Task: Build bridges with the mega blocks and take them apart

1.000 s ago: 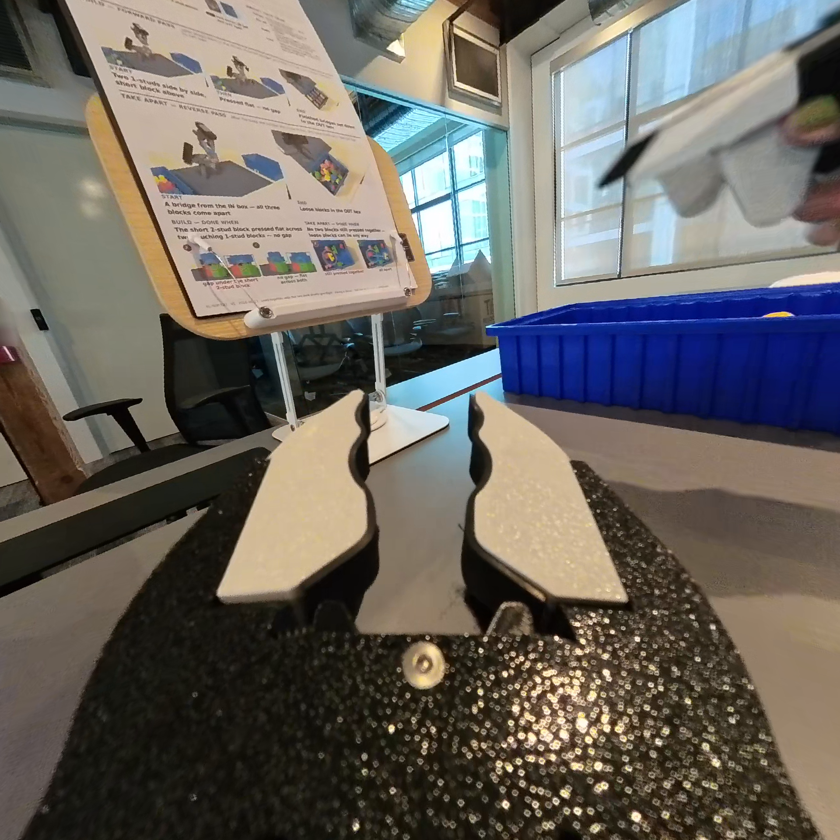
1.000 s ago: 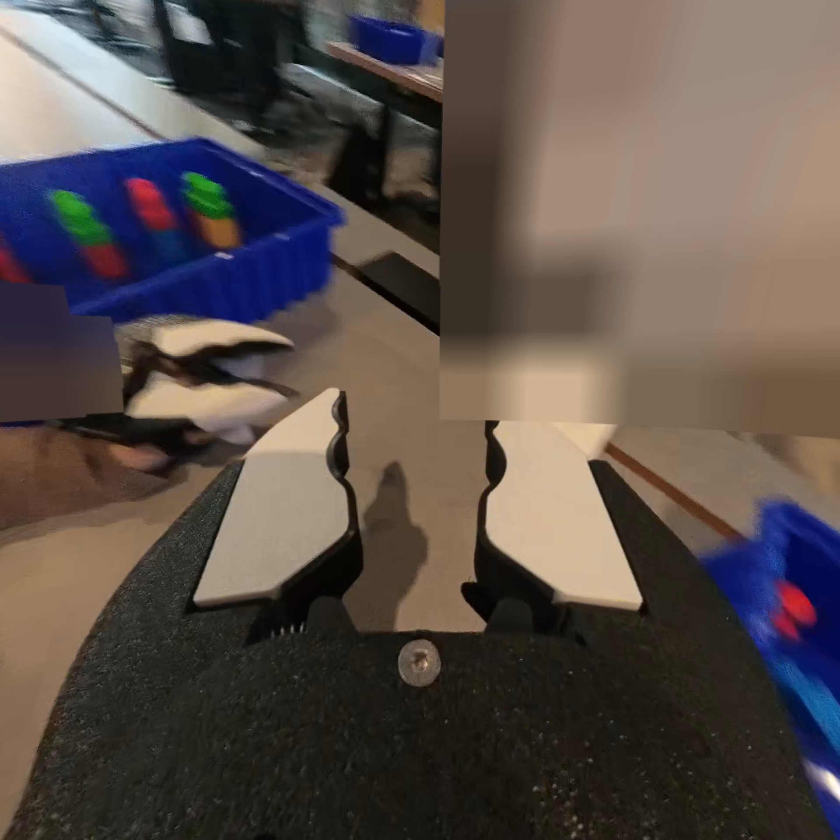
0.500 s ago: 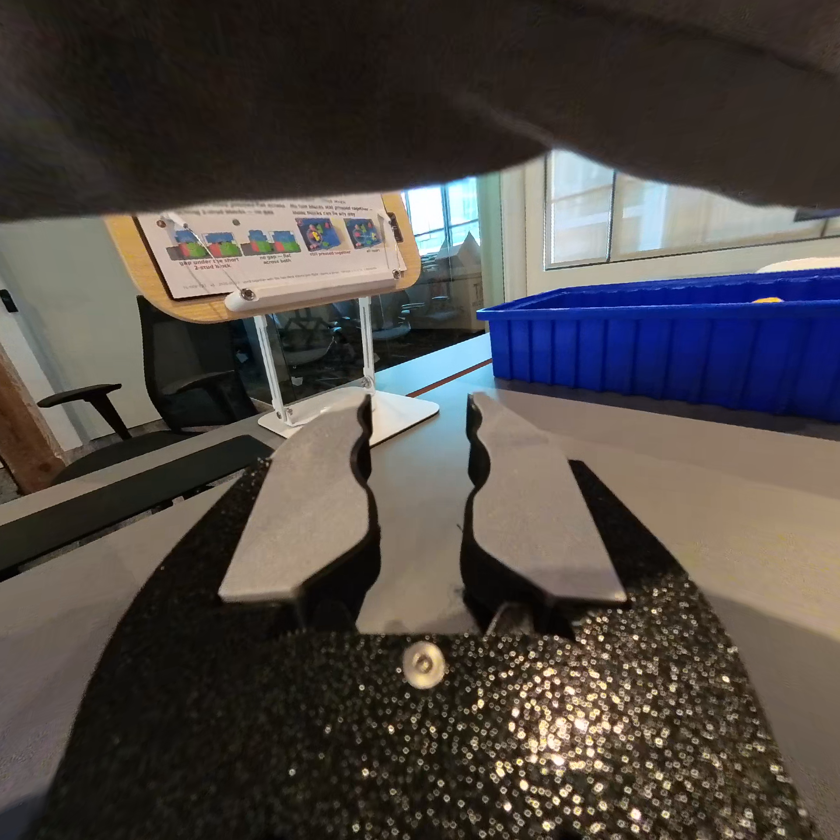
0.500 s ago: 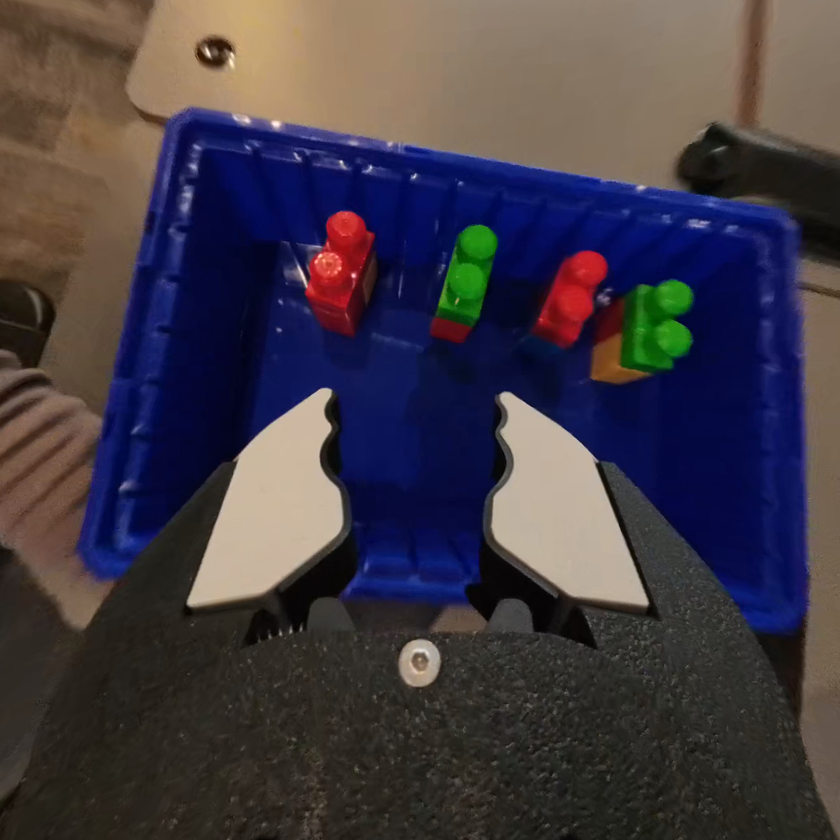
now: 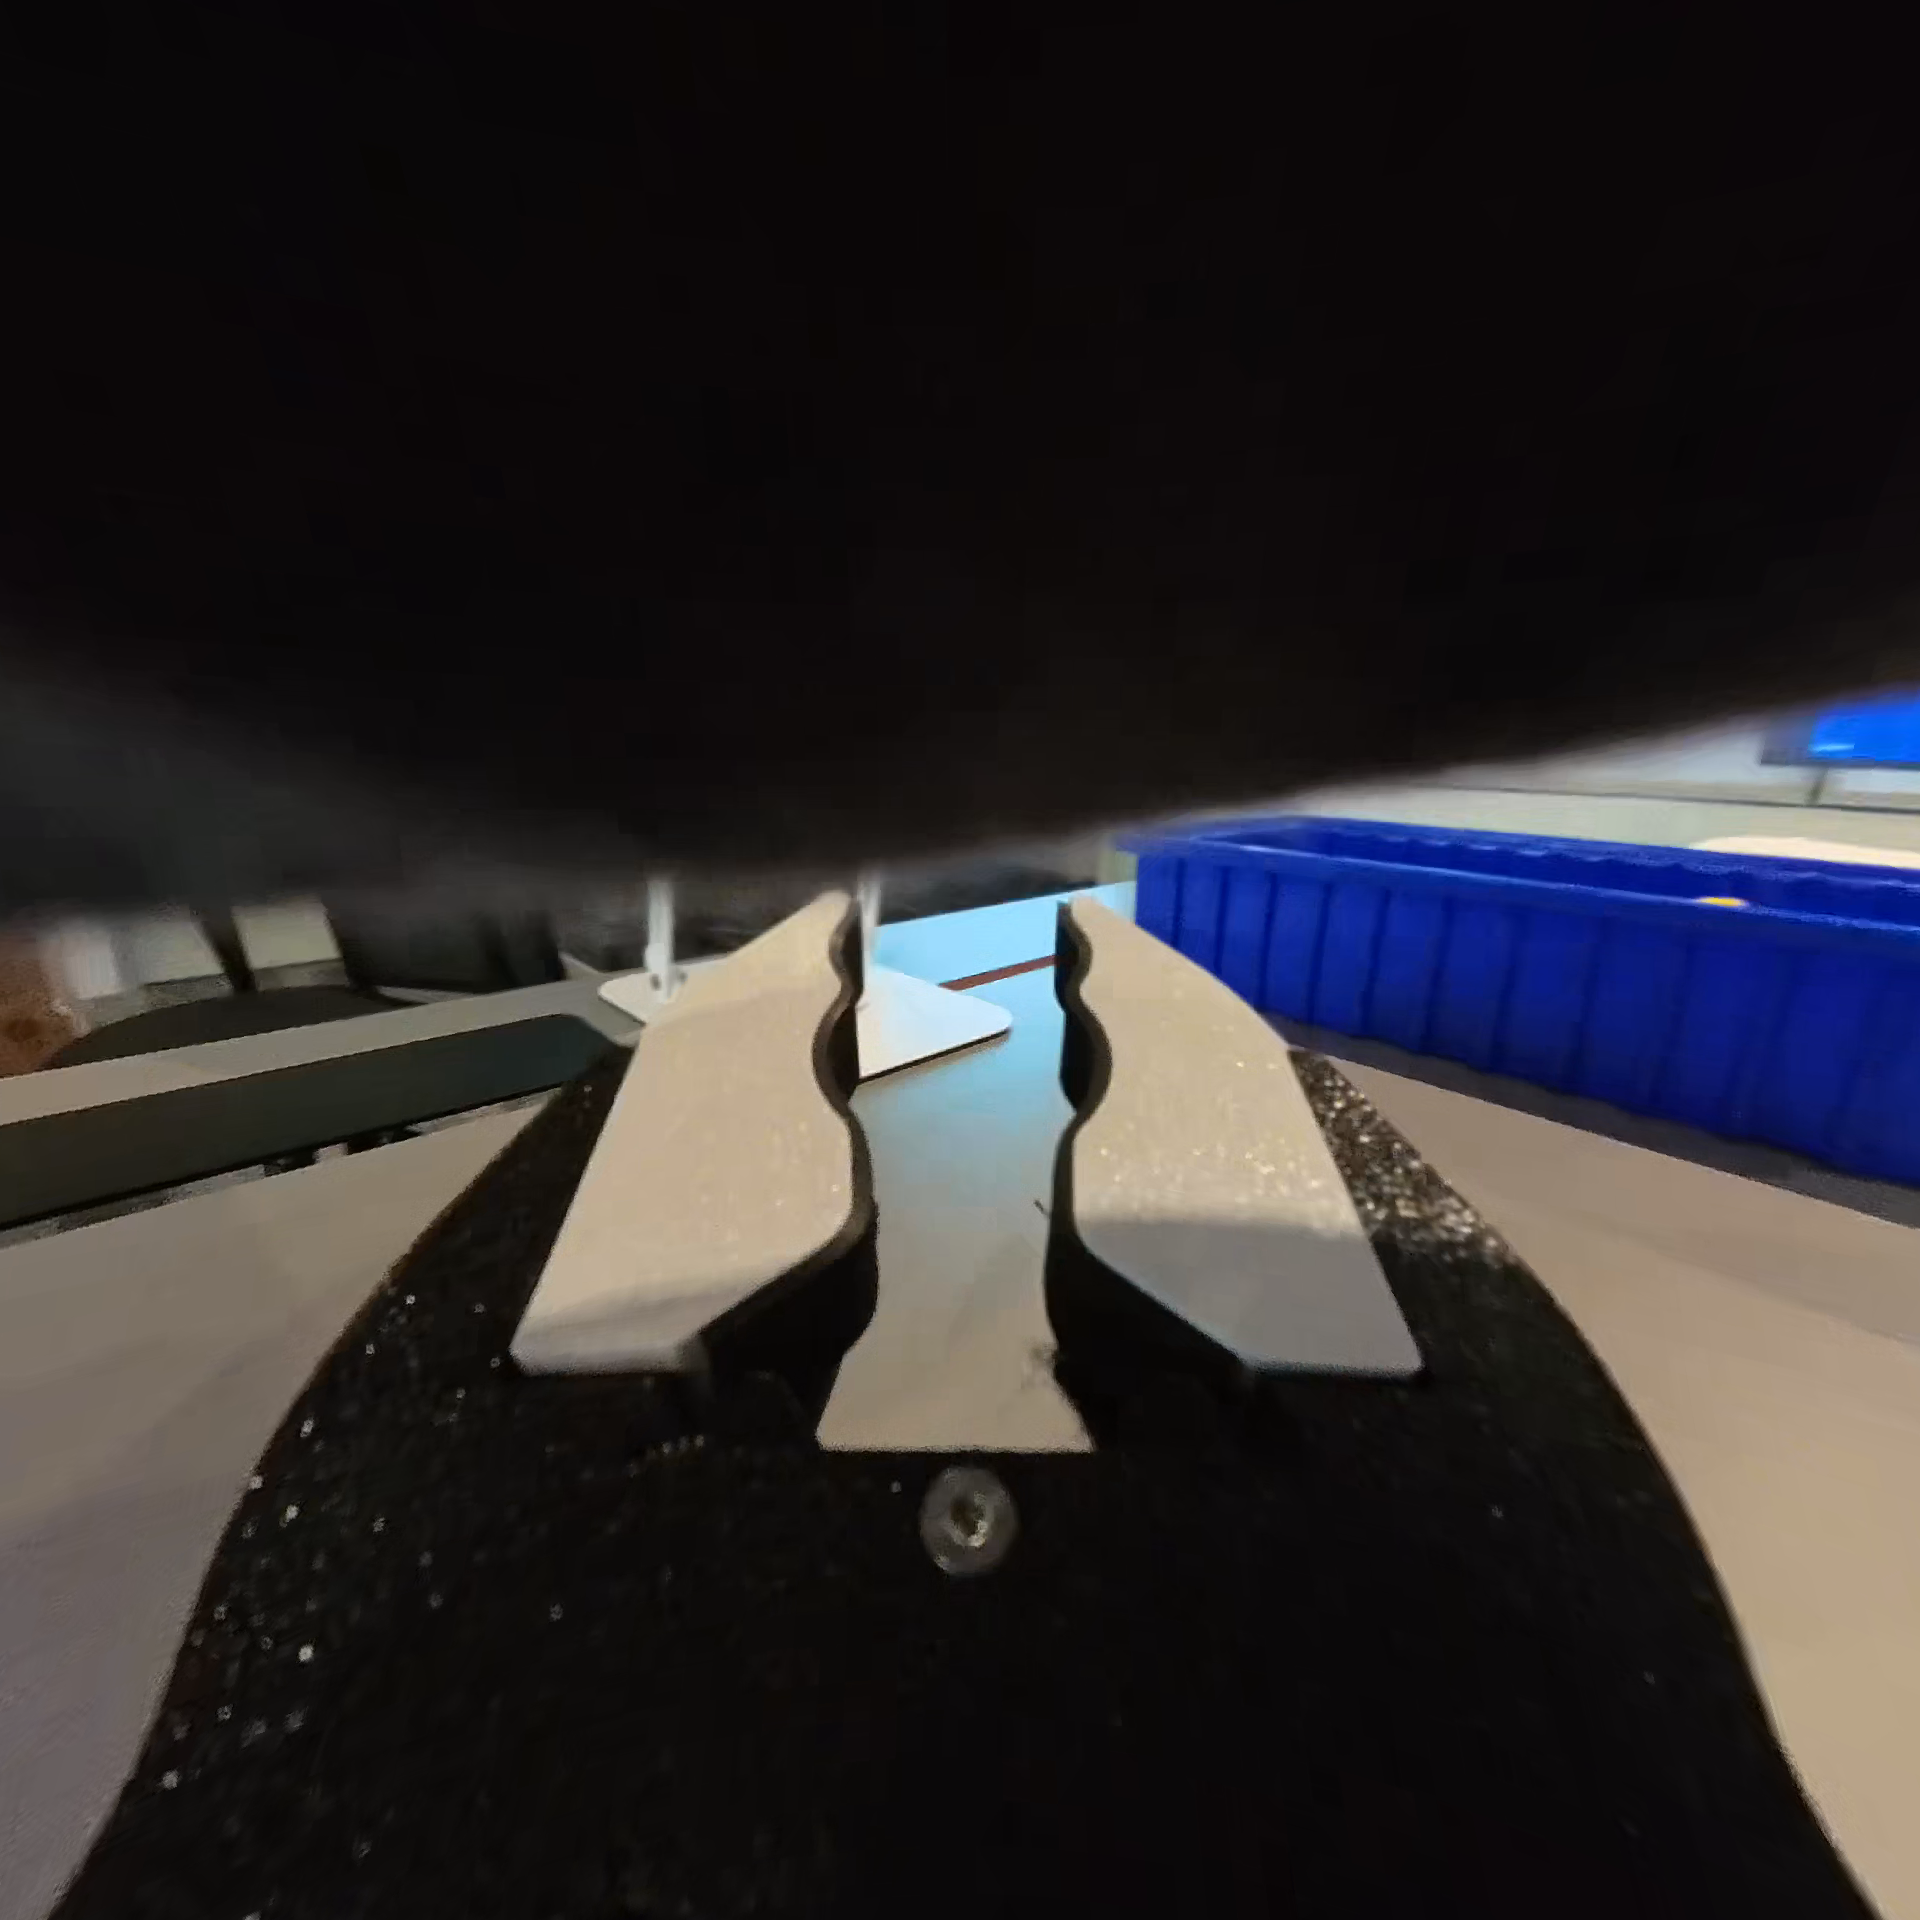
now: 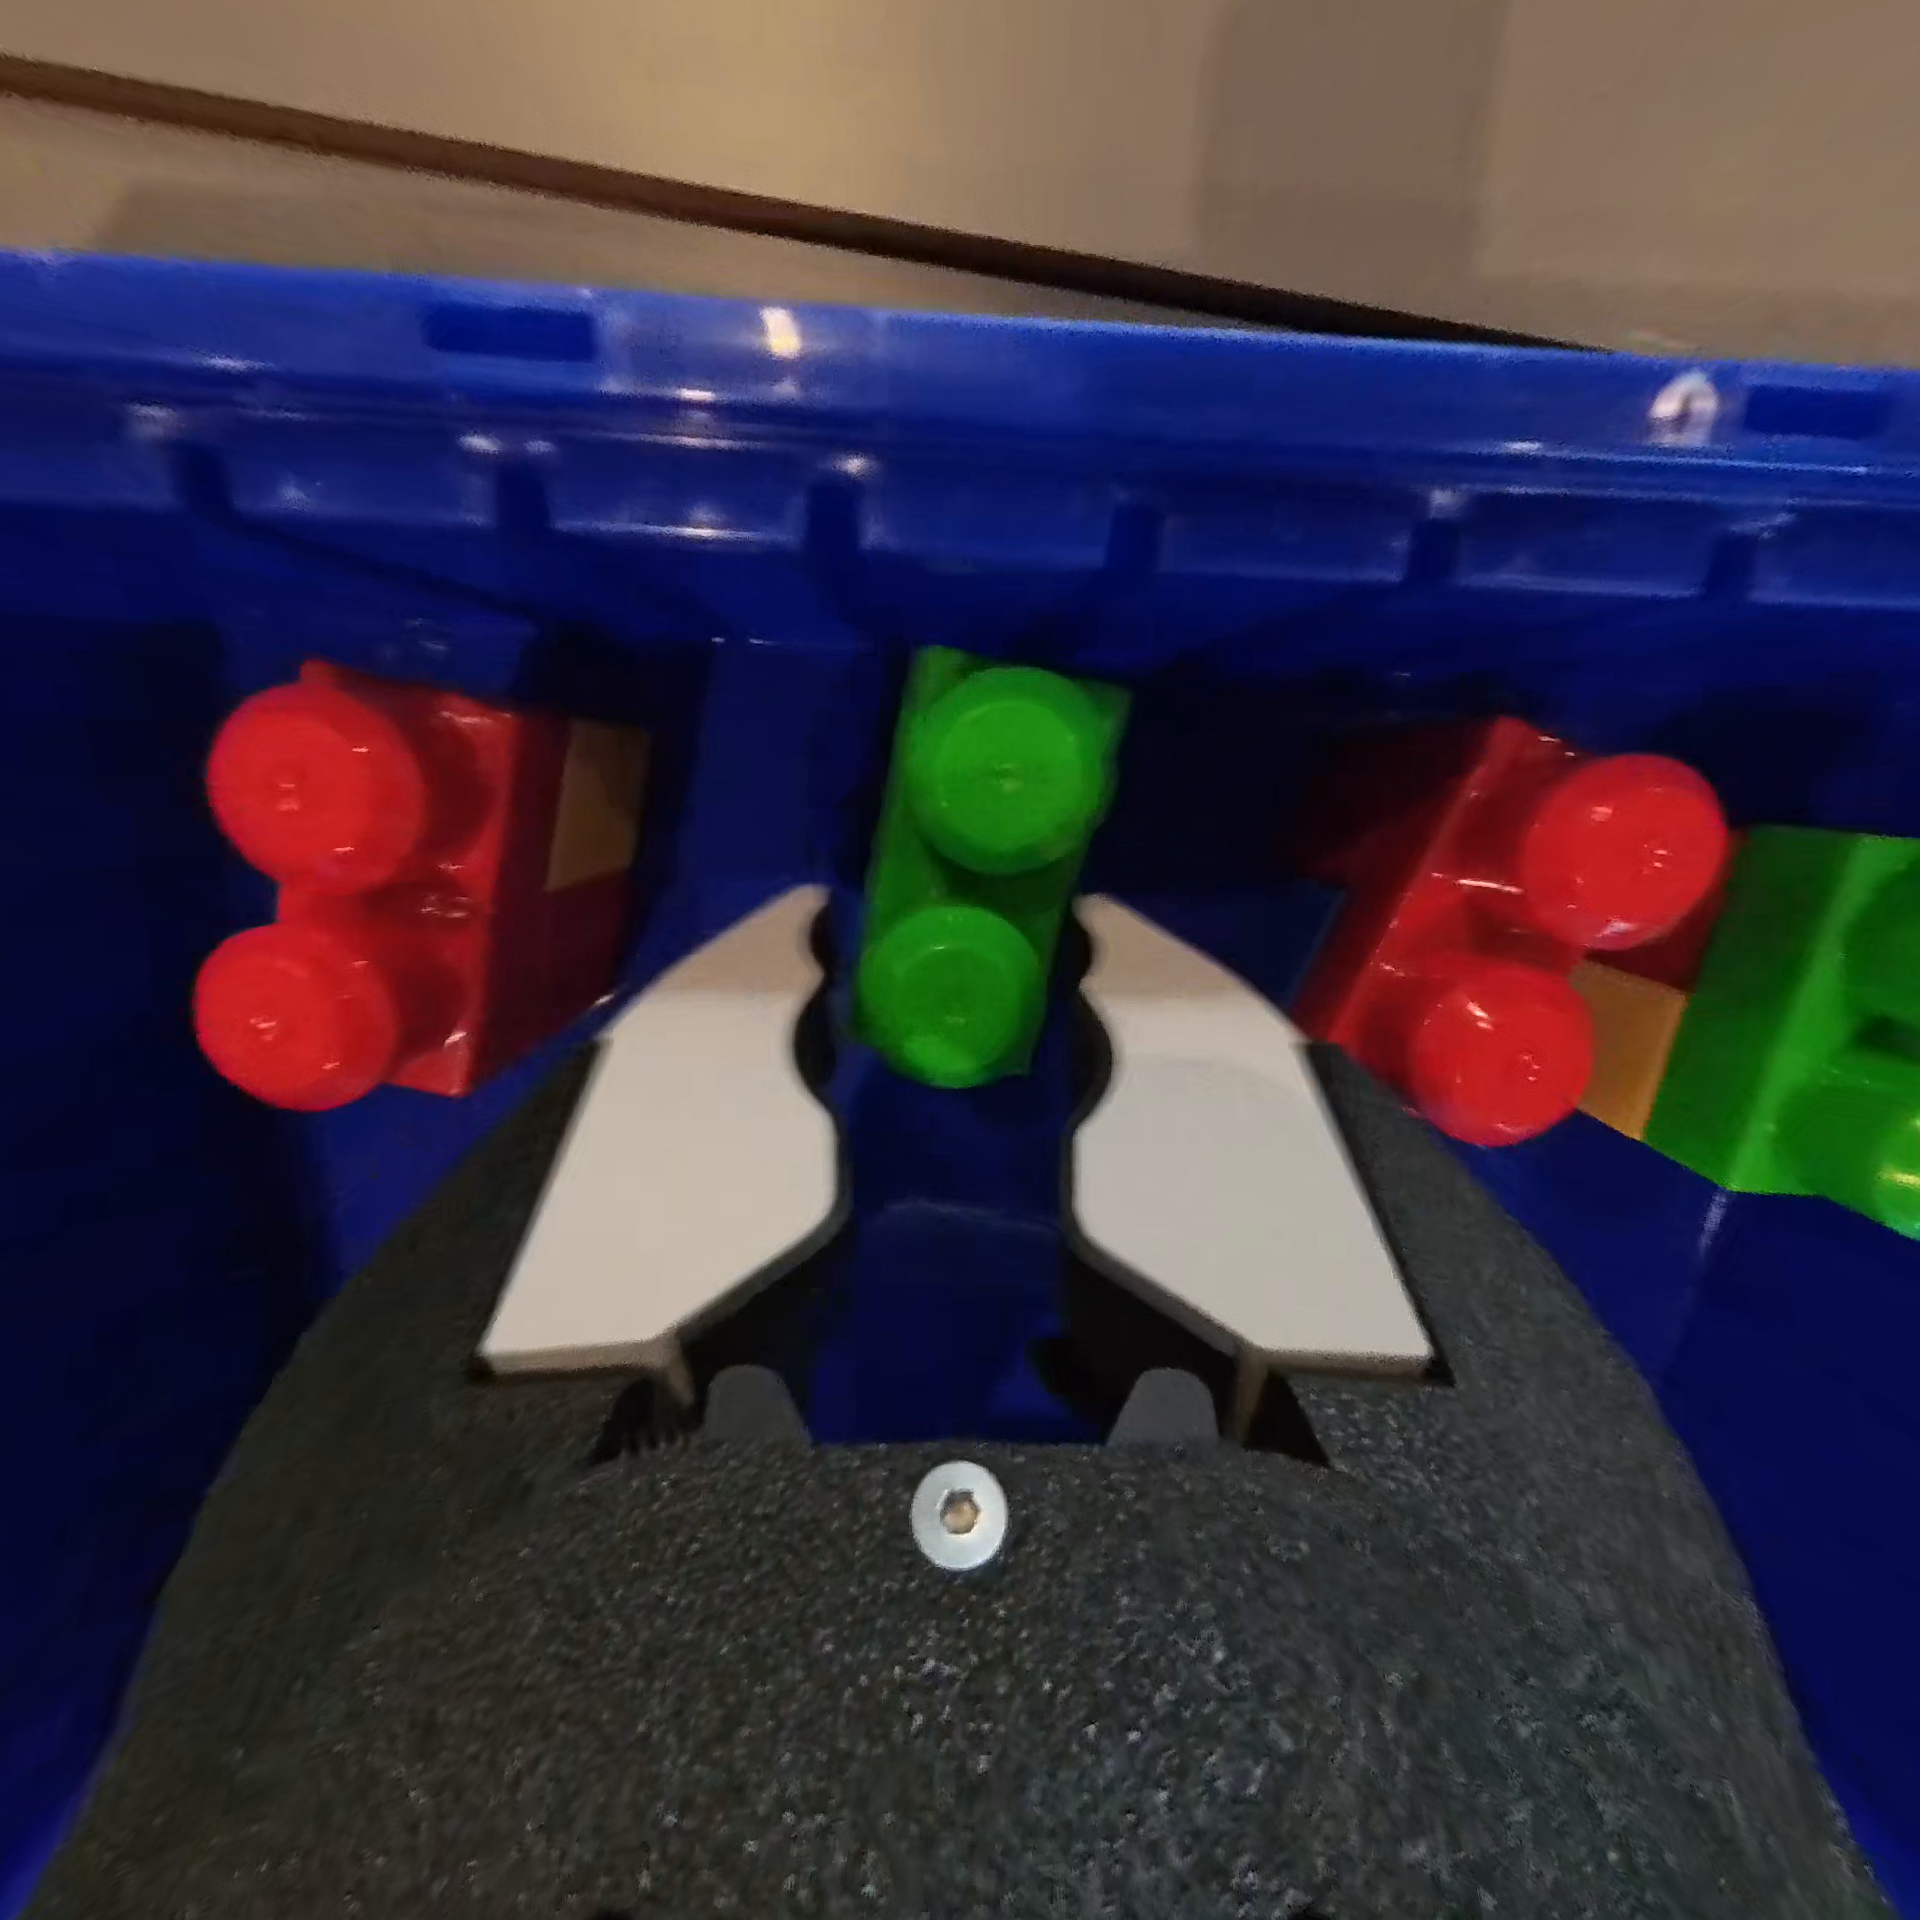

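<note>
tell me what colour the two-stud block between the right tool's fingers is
Green, clearest in the right wrist view.

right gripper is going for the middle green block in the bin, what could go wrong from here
1. The right gripper is open around the green block, but the red blocks stand close on both sides; a finger could knock one.
2. The bin far wall is just behind, so pushing further may jam.
3. Something dark covers most of the left wrist view.
</note>
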`<state>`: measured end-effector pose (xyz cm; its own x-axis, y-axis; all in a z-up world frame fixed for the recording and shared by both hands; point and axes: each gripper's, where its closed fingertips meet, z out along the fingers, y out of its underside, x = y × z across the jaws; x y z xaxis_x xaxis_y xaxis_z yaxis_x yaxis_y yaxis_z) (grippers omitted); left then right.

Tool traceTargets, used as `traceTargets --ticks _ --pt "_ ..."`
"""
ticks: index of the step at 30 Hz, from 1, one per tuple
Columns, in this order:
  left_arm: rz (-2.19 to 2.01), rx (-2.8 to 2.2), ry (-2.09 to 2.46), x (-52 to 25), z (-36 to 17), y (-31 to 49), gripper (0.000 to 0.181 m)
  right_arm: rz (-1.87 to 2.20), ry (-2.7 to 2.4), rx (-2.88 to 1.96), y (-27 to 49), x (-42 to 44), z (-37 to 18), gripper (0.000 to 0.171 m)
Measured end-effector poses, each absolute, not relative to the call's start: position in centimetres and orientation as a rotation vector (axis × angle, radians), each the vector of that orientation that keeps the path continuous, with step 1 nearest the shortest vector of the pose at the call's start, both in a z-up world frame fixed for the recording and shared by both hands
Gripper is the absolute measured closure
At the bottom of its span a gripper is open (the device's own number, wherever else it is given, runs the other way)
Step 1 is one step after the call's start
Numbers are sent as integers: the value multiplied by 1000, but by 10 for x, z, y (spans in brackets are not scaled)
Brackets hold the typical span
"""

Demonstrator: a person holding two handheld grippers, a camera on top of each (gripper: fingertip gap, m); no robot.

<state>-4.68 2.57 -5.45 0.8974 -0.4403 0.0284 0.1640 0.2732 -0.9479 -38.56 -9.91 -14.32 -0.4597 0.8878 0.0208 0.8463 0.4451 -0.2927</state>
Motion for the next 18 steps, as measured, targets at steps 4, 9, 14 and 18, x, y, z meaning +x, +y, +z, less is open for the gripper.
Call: traceTargets --ticks 4,9,14,18 --pt "-413 -1213 301 -41 -53 21 145 351 -2539 -1498 -96 -378 -132 135" --pt "-450 -1212 336 -34 -53 17 143 514 -2390 -1458 -70 -345 -66 135" --pt "-530 -1216 361 -27 -52 14 138 899 -1986 -1555 -26 -265 13 135" --pt "-581 -1215 374 -23 -52 13 132 982 -1615 -1560 14 -155 41 135"
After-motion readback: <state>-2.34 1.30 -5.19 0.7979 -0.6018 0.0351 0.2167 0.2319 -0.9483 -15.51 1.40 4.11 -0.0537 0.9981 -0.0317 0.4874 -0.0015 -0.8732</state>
